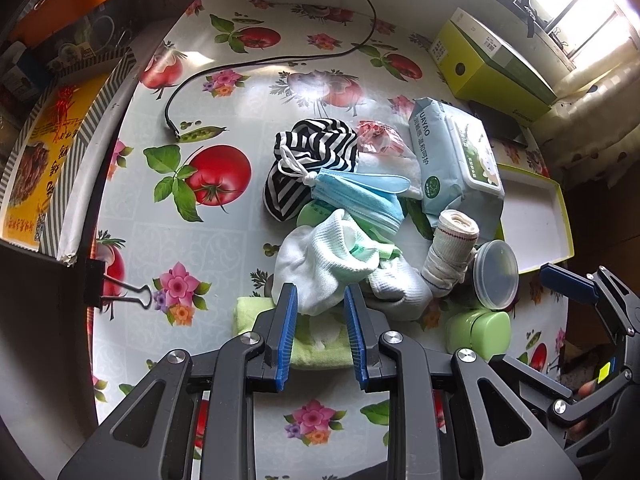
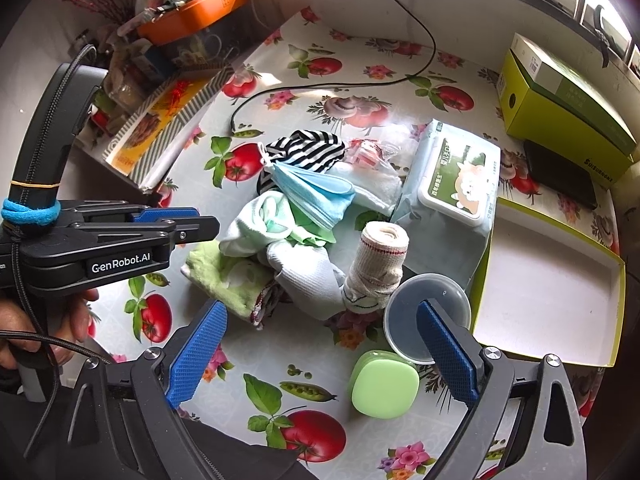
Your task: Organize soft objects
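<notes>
Over the table (image 1: pixel 224 92), both tongs open: left tongs (image 1: pixel 321 298) poised at white sock (image 1: pixel 320 256), limp, light, best pinched at bunched cuff; right tongs (image 2: pixel 320 344) empty.

1. A table (image 2: pixel 280 120) carries everything, covered by a glossy cloth printed with tomatoes, flowers and pea pods.
2. A heap of soft things (image 2: pixel 304 216) lies mid-table.
3. A wipes pack (image 2: pixel 452 200), shallow tray (image 2: pixel 552 280), green case (image 2: pixel 384 388) and black cable (image 2: pixel 320 88) lie around it.
</notes>
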A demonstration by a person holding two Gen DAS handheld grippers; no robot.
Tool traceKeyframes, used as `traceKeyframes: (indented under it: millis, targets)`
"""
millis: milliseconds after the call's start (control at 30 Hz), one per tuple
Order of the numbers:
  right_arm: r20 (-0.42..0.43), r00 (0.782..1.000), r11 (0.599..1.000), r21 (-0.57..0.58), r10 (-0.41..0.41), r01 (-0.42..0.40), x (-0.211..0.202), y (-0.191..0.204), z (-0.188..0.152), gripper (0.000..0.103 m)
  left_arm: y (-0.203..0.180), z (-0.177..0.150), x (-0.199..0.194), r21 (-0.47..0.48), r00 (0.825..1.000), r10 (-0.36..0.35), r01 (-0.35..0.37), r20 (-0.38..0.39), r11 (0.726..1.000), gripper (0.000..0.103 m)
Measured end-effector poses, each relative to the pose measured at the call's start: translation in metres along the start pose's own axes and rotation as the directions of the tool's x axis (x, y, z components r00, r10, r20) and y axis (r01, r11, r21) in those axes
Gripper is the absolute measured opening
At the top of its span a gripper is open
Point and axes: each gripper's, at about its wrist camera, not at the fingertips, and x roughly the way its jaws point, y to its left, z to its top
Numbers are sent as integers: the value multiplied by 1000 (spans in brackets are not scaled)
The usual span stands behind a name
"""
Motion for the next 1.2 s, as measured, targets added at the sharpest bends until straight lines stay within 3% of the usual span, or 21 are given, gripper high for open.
traceKeyframes:
  millis: [533,600,633,867,1200]
  targets:
    - [-28,999,998,-47,37,-39,16,8,13,71,17,6,8,-20,999,-48,48,-7,999,28]
    - [-32,999,998,-48,39,-40,19,9,14,71,20,6,11,-26,998,-56,56,-13,998,39]
    - [-31,999,998,-44,38,-39,19,9,15,71,21,6,13,-26,998,-61,60,-17,998,41]
    - [-17,1000,1000,11,11,-11,18,-6,18,71,17,9,28,1,995,-87,87,-48,996,41]
    - [-34,999,996,78,-38,41,31,-29,26,71,10,11,60,44,992,-70,75,-109,996,42]
